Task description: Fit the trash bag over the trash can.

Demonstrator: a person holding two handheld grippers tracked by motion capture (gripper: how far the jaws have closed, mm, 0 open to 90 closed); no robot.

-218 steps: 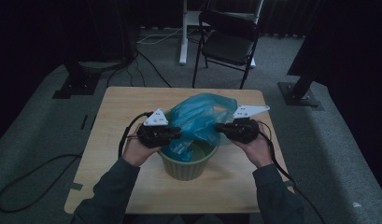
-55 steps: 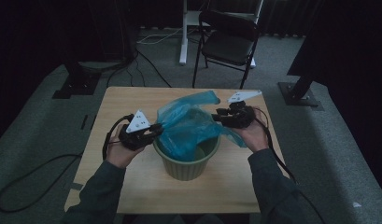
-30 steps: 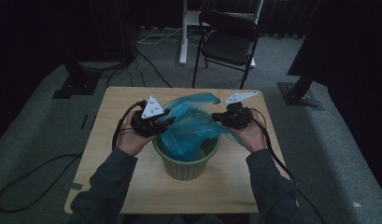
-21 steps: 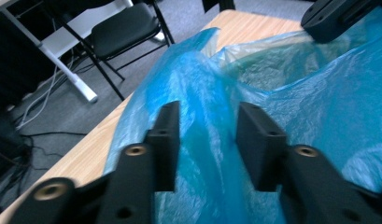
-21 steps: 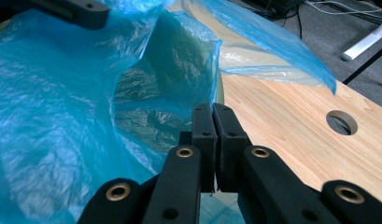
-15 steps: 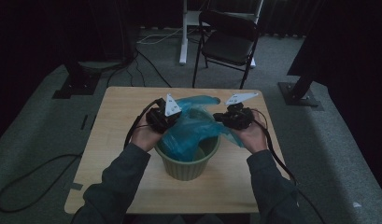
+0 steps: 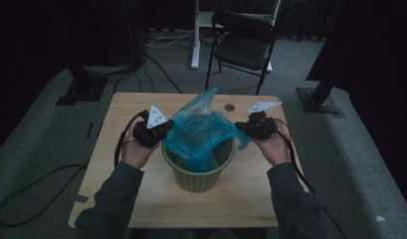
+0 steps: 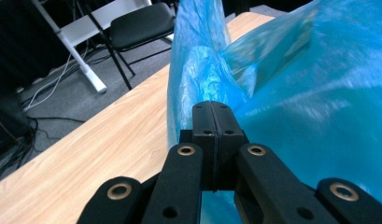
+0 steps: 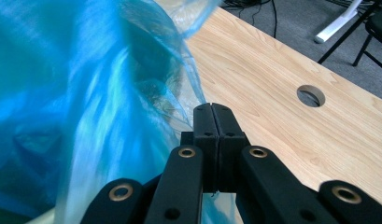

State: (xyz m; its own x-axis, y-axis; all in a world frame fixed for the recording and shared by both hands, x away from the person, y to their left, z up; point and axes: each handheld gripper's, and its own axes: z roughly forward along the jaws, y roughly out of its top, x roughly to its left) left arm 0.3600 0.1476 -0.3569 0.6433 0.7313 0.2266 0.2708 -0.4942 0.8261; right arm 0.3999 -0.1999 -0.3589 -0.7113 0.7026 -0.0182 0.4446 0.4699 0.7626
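A thin blue plastic bag (image 7: 201,134) sits in a round green pot (image 7: 198,177) at the middle of the wooden table (image 7: 121,107), its mouth standing up above the rim. My left gripper (image 7: 168,130) is at the bag's left edge. In the left gripper view its jaws (image 8: 211,105) are pressed together with the blue film (image 8: 310,93) caught at their tips. My right gripper (image 7: 238,128) holds the bag's right edge. In the right gripper view the shut jaws (image 9: 211,106) pinch the film (image 9: 86,93) beside the pot.
A round cable hole (image 7: 229,107) lies in the tabletop behind the right gripper, also seen as the hole (image 9: 311,95) in the right gripper view. A black folding chair (image 7: 243,47) and a white desk leg (image 7: 195,35) stand beyond the table. Cables trail from both grippers.
My left gripper reached right to the bag's edge, shut on it, then drew back left and a little down, pulling the film that way. The right gripper kept still with its grip.
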